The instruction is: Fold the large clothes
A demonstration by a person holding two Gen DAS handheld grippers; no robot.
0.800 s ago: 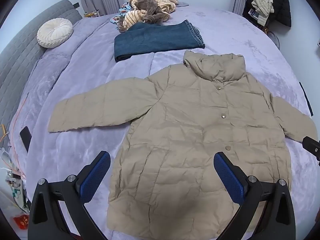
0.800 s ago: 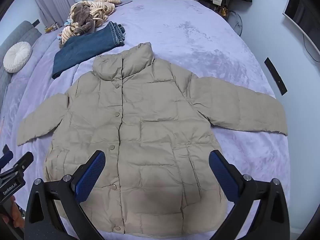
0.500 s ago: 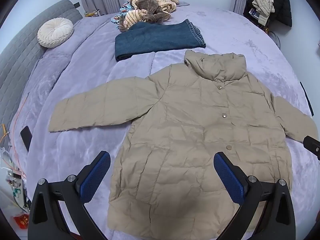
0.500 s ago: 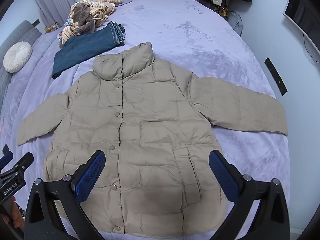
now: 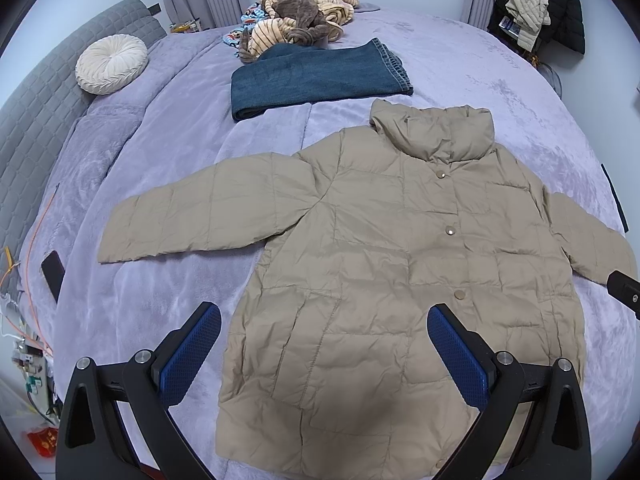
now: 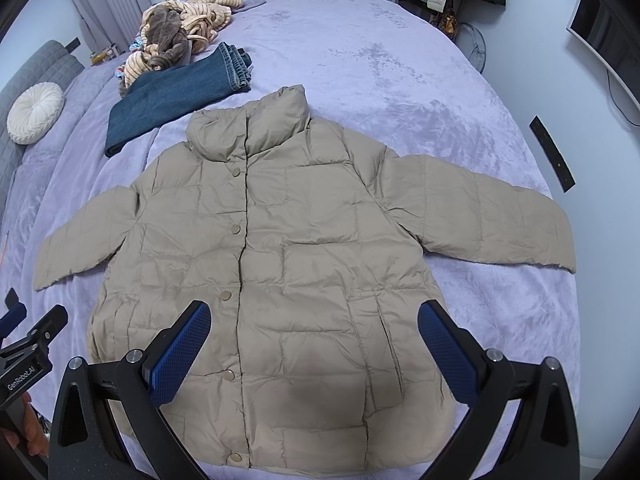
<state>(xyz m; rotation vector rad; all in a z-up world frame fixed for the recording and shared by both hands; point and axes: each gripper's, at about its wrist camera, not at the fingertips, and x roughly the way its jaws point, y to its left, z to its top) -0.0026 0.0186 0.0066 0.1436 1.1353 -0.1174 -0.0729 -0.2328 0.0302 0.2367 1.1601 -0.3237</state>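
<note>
A beige quilted puffer jacket (image 5: 380,260) lies flat on the lilac bedspread (image 5: 160,184), front up and snapped shut, collar toward the far side, both sleeves spread out. My left gripper (image 5: 322,316) hovers open above the jacket's lower left part, nothing between its blue pads (image 5: 188,352). My right gripper (image 6: 314,312) hangs open over the lower front of the jacket (image 6: 320,240), also with nothing in it. Each gripper's body shows at the edge of the other's view: the left gripper (image 6: 32,340) and the right gripper (image 5: 624,288).
Folded jeans (image 5: 316,76) lie beyond the collar, with a heap of striped and brown clothes (image 5: 300,12) behind them. A round white cushion (image 5: 112,64) rests by the grey headboard (image 5: 36,112). A dark phone (image 5: 52,274) lies at the bed's left edge. Coats (image 5: 536,8) hang at the far right.
</note>
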